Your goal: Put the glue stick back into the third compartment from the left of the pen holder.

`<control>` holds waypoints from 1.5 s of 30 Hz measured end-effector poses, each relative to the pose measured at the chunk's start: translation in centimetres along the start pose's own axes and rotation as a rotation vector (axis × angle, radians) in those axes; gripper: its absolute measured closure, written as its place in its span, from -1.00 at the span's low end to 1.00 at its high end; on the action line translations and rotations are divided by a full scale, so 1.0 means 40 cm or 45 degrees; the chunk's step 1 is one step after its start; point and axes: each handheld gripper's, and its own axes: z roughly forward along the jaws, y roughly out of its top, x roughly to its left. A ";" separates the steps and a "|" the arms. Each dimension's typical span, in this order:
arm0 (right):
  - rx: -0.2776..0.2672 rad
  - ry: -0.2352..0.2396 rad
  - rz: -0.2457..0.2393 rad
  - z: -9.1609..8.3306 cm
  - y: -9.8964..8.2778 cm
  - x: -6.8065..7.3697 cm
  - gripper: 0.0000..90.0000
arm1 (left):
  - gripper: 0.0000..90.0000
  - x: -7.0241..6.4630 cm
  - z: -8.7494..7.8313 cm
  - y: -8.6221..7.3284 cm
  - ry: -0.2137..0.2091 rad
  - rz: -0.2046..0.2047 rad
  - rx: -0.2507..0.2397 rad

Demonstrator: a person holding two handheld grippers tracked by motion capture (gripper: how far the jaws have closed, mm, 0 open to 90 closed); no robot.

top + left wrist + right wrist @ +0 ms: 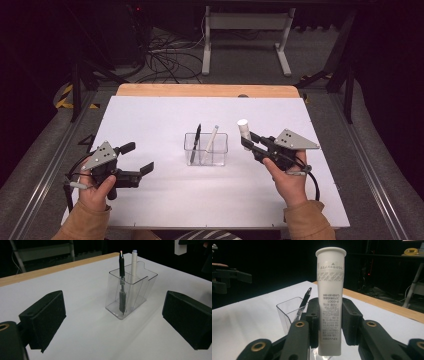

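A clear plastic holder [205, 150] [130, 295] [287, 312] stands in the middle of the white table. A black pen [195, 142] [121, 277] [304, 302] and a white pen [211, 138] [134, 262] lean upright inside it. My right gripper [247, 140] [329, 322] is shut on a white printed tube [243, 127] [329, 302], held upright just right of the holder, cap end up. My left gripper [137, 157] [116, 320] rests open at the table's left, jaws wide and pointing at the holder with nothing between them.
A wooden strip [207, 90] runs along the white table's [150, 120] far edge. Behind it on the floor are a white stand frame [245, 30] and loose cables [167, 57]. Bare table surface lies all around the holder.
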 end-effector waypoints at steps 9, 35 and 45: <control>-0.010 0.021 0.015 0.045 0.004 0.015 0.58 | -0.87 0.001 0.001 0.000 -0.005 0.005 0.000; -0.012 0.053 0.019 0.173 -0.044 0.038 0.57 | -0.88 0.000 0.005 -0.003 -0.016 0.011 0.010; -0.025 0.098 0.036 0.198 -0.064 0.049 0.57 | -0.88 -0.003 0.008 -0.004 -0.021 0.012 0.015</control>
